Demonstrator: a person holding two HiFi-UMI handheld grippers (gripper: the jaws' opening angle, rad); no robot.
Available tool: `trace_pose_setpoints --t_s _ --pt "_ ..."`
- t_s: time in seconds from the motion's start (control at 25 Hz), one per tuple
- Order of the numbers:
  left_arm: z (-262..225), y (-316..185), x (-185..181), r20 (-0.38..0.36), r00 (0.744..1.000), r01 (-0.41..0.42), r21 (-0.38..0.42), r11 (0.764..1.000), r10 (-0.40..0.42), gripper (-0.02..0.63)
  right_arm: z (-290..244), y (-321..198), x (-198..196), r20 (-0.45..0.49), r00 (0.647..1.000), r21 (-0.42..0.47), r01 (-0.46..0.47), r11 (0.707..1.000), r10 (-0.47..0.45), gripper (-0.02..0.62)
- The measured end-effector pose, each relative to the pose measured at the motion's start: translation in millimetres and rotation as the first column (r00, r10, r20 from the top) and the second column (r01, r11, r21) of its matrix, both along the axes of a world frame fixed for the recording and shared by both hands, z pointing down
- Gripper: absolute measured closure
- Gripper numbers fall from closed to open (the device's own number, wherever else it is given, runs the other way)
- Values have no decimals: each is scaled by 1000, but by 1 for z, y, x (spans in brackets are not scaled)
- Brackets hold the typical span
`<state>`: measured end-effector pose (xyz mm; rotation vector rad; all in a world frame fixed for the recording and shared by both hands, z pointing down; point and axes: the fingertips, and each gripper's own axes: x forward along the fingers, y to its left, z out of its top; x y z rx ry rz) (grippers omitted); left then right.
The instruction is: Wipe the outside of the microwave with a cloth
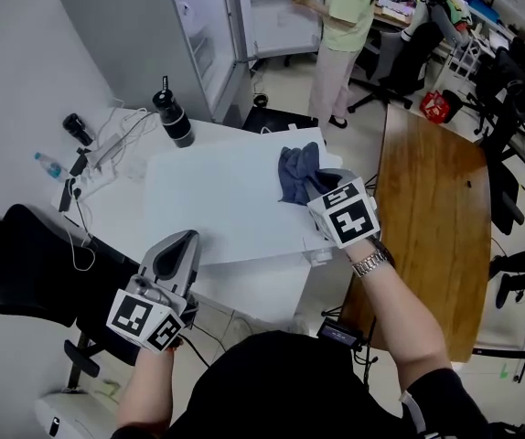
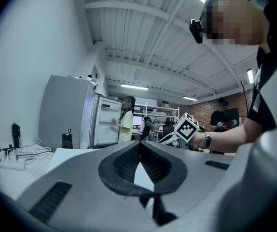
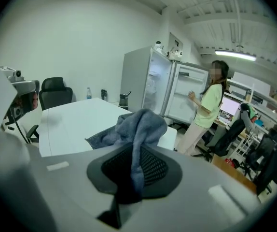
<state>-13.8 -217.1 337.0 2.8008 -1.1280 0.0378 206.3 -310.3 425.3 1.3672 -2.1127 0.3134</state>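
The white microwave (image 1: 226,199) shows from above as a broad flat white top, also in the right gripper view (image 3: 76,122). A blue-grey cloth (image 1: 297,174) lies bunched on its far right part. My right gripper (image 1: 315,188) is shut on the cloth (image 3: 137,127), which hangs pinched between its pads and drapes over the top. My left gripper (image 1: 183,243) hovers at the microwave's near left corner, pointing level across it. Its jaws (image 2: 139,153) are shut with nothing between them.
On the white table (image 1: 107,208) to the left are a black bottle (image 1: 173,112), a small water bottle (image 1: 50,165) and cables (image 1: 107,149). A black chair (image 1: 34,263) stands near left, a wooden table (image 1: 436,208) right. A person (image 1: 345,26) stands at an open fridge (image 1: 198,35).
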Motion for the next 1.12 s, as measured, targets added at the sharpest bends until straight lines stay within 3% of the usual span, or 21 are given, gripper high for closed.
trace_pose_setpoints --t_s 0.76,1.12 --pt "2 20 44 54 997 60 -5 998 -60 601 10 1 90 44 997 36 -67 997 66 546" --pt "8 27 51 80 993 89 -16 996 -88 601 52 1 103 68 996 -6 -63 998 63 548"
